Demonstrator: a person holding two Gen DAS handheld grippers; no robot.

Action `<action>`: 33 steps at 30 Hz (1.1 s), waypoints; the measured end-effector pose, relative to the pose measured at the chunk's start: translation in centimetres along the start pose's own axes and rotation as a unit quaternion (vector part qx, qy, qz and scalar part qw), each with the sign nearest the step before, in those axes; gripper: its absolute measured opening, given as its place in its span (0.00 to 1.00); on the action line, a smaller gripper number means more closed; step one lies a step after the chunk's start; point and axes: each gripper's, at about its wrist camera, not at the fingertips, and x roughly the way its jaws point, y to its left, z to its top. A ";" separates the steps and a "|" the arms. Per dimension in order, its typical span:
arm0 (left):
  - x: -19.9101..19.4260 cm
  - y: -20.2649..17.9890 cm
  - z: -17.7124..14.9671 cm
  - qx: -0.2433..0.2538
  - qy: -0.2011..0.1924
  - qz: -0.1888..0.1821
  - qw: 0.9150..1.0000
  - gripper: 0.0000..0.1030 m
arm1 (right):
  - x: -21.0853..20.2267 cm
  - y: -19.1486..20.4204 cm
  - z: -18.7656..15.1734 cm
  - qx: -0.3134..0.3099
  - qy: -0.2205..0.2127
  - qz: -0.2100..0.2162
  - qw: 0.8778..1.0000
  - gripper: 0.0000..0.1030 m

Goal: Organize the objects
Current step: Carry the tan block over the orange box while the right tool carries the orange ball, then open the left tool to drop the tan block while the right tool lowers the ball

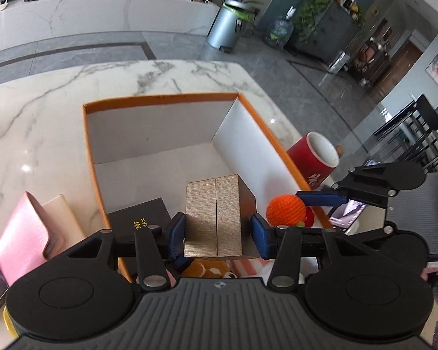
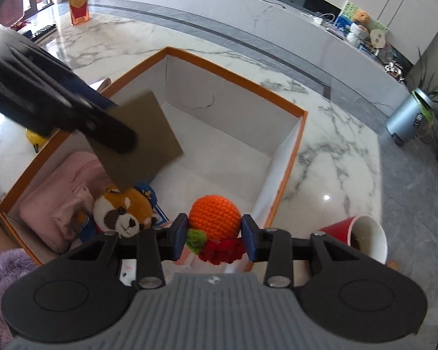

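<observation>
An orange-rimmed white box (image 1: 160,98) (image 2: 236,75) stands open on the marble table. My left gripper (image 1: 217,234) is shut on a gold box (image 1: 214,218) and holds it above the near part of the orange-rimmed box; the gold box also shows in the right wrist view (image 2: 143,143). My right gripper (image 2: 214,234) is shut on an orange crocheted ball (image 2: 214,215) with green and red trim, over the box's near right corner. The ball also shows in the left wrist view (image 1: 284,210). A plush red panda (image 2: 122,213) and a pink pouch (image 2: 58,210) lie inside the box.
A red cup (image 1: 314,157) (image 2: 362,233) stands right of the box. A black booklet (image 1: 143,218) and a pink wallet (image 1: 23,233) lie at its left. A juice bottle (image 2: 78,0) stands at the table's far left. A yellow object (image 2: 35,138) lies outside the left wall.
</observation>
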 end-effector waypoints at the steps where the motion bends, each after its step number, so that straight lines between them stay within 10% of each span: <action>1: 0.6 0.1 0.2 0.000 0.003 0.004 1.000 0.54 | 0.4 0.0 0.2 -0.002 0.000 0.005 1.000 0.40; 22: 8.6 2.3 0.4 -0.118 0.062 -0.010 0.991 0.55 | 3.8 -0.4 0.5 -0.019 0.006 -0.016 1.000 0.40; 33: 5.9 1.6 0.7 -0.045 0.077 0.043 0.995 0.63 | 4.2 0.0 0.3 -0.025 0.006 -0.015 1.000 0.40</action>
